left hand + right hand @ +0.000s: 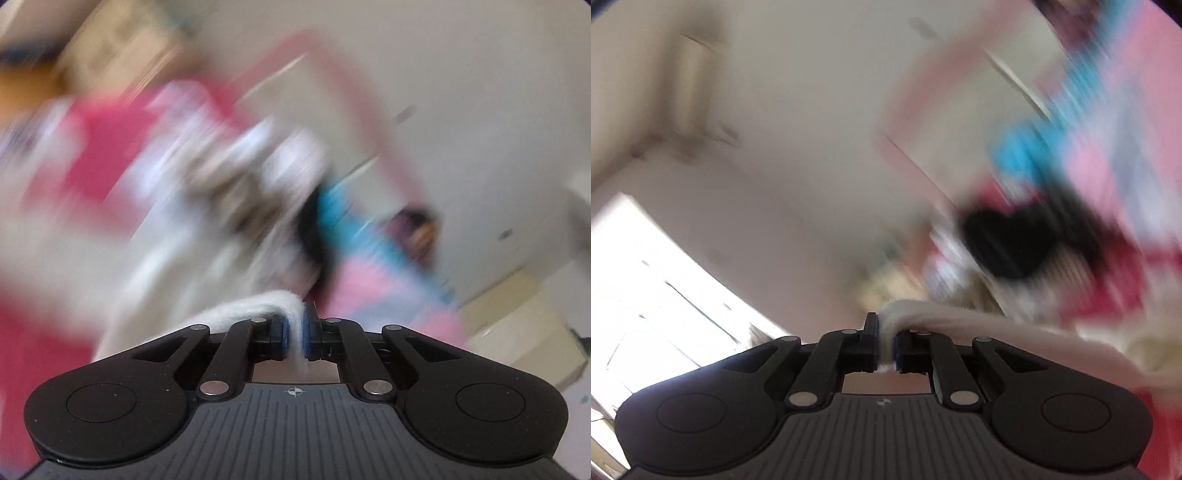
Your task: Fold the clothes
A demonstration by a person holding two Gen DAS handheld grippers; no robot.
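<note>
- Your left gripper [294, 325]: black linkage arms, blue pads, jaws closed tight on a fold of white fleecy cloth [255, 308] that bulges over the left pad and trails off to the left
- Your right gripper [886, 347]: same build, jaws pinched on another soft edge of the white fleecy cloth [960, 319], which runs off to the right as a thick rounded band
- Between the two grippers the cloth hangs lifted; its full shape is lost in motion blur
- Background, heavily smeared: magenta fabric [99, 147], pale pink fabric [1108, 155], a turquoise patch [1019, 151], cream wall [798, 129], bright window [646, 288]
</note>
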